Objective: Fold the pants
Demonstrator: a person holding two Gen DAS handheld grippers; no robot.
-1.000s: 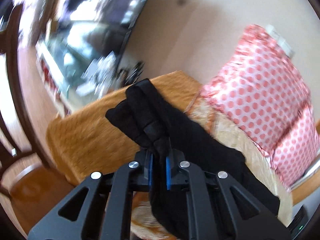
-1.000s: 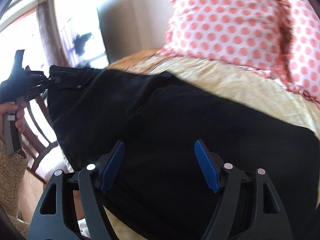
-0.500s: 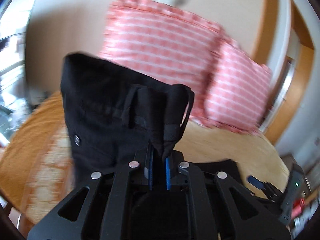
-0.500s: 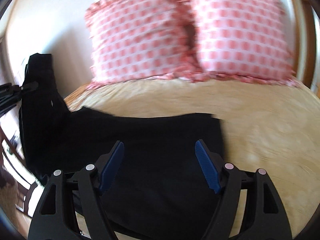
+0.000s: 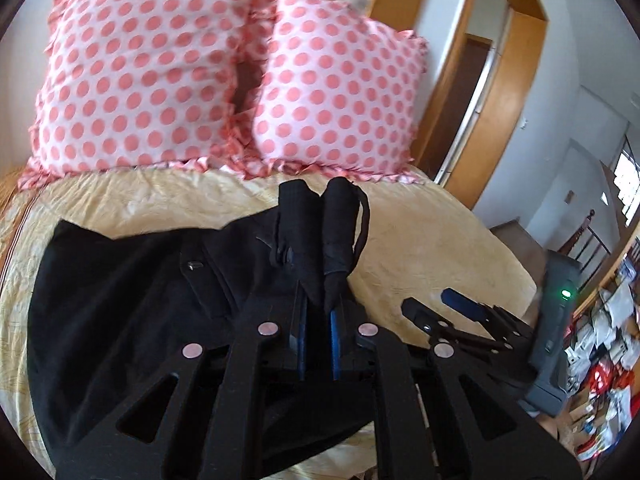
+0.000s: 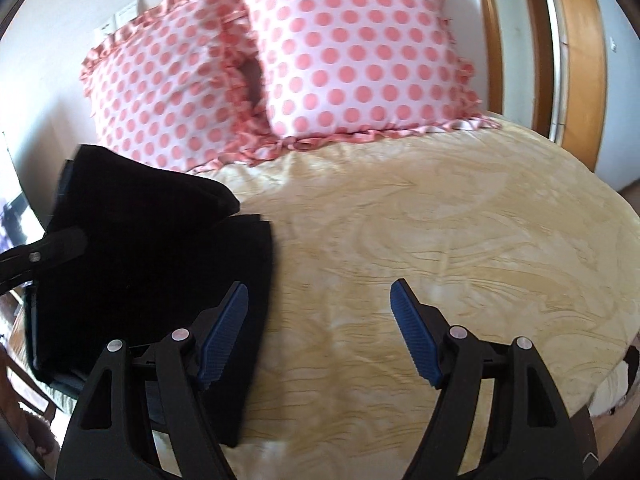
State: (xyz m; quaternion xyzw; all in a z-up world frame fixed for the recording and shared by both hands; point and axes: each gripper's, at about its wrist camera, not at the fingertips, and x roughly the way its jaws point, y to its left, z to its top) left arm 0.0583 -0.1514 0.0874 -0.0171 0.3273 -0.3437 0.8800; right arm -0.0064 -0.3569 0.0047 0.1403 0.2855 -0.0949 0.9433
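Observation:
Black pants (image 5: 132, 304) lie on a cream bedspread (image 5: 420, 256), partly doubled over. My left gripper (image 5: 318, 312) is shut on the bunched waistband end of the pants (image 5: 320, 232), held just above the lower layer. In the right wrist view the pants (image 6: 148, 256) sit at the left, with the upper layer raised over the flat leg ends. My right gripper (image 6: 320, 300) is open and empty, hovering over the bedspread (image 6: 460, 232) by the pants' right edge. It also shows in the left wrist view (image 5: 452, 308).
Two pink polka-dot pillows (image 6: 352, 52) lean against the wall at the head of the bed. A wooden door frame (image 5: 492, 92) stands to the right. Cluttered shelves (image 5: 612, 340) lie beyond the bed's right side.
My left gripper has carried the waistband end from the bed's left side over toward the right, laying the pants over themselves. My right gripper has shifted right, off the pants.

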